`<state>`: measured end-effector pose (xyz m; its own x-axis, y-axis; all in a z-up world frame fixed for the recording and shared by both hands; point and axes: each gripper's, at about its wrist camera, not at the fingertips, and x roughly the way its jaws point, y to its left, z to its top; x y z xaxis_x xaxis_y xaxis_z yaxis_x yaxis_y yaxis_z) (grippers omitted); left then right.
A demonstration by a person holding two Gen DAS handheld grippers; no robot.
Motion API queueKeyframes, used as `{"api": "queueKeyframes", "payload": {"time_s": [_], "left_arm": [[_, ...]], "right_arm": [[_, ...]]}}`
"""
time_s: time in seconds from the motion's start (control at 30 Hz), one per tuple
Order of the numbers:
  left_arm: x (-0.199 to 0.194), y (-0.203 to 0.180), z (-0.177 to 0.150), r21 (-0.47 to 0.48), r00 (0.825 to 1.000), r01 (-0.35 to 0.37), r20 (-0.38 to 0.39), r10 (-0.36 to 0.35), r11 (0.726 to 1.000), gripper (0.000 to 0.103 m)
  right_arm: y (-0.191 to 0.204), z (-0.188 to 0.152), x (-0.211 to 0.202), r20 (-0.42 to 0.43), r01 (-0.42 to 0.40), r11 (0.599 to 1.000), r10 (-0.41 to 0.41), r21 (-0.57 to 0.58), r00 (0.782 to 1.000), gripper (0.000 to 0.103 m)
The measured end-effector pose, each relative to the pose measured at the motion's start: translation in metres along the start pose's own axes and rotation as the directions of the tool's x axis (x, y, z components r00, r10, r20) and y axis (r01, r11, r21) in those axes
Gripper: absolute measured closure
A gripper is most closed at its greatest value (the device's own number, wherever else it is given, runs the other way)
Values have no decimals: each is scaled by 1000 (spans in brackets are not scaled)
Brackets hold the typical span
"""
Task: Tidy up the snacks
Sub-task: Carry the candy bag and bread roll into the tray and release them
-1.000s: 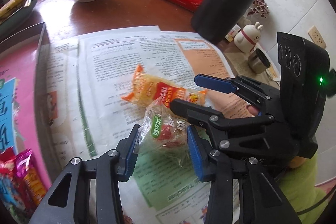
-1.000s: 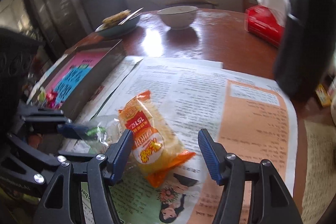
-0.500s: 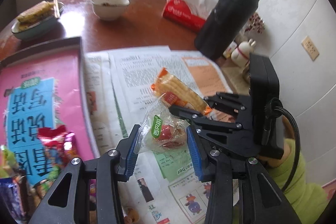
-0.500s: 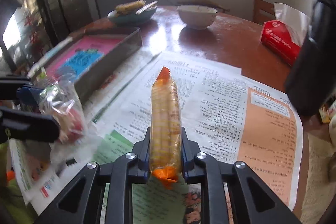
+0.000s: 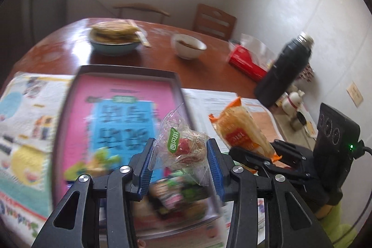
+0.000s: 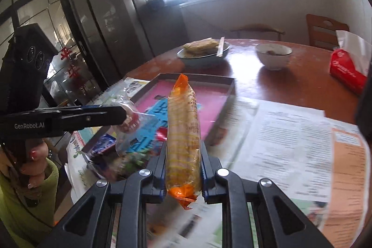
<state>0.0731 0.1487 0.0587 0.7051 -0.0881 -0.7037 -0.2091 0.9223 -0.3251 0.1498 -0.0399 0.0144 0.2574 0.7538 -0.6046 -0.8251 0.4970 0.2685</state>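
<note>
Two tongs, left tongs [image 5: 179, 156] around one clear packet [image 5: 183, 145], right tongs [image 6: 182, 174] around one orange packet [image 6: 183, 129] (each clamped).

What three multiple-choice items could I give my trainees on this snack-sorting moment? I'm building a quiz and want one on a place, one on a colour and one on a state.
1. Where is the white bowl?
A. On the bare wooden table
B. Inside the pink-lined tray
C. On the newspaper

2. What colour is the tissue pack?
A. Blue
B. Red
C. Green

3. What is the right gripper doing?
A. Open over the table
B. Shut on nothing
C. Shut on the orange-ended cracker pack

Answers:
1 A, the bowl stands on brown wood beyond the tray.
2 B, its wrapper is red with white tissue sticking out.
3 C, both blue pads press the pack's sides, as the left gripper grips the clear snack bag.
</note>
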Motion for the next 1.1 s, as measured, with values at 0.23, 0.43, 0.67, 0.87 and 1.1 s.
{"api": "queueKeyframes", "payload": {"time_s": [0.23, 0.43, 0.67, 0.87, 1.1], "left_arm": [[-25, 48, -16, -44, 994, -106, 35, 107, 993, 58], [-27, 79, -28, -82, 991, -133, 18, 135, 988, 58], [-20, 88, -34, -96, 991, -129, 8, 130, 987, 58], [-14, 91, -35, -104, 992, -123, -6, 123, 987, 57], [-12, 91, -34, -105, 993, -121, -14, 120, 987, 51]], "right_arm": [[19, -6, 27, -27, 75, 995, -74, 62, 997, 81], [24, -15, 35, -39, 91, 991, -88, 97, 995, 81], [40, -14, 39, -31, 88, 995, -86, 51, 996, 80], [41, -14, 41, -29, 107, 993, -106, 45, 994, 79], [39, -12, 33, -11, 121, 992, -120, 43, 993, 62]]}}
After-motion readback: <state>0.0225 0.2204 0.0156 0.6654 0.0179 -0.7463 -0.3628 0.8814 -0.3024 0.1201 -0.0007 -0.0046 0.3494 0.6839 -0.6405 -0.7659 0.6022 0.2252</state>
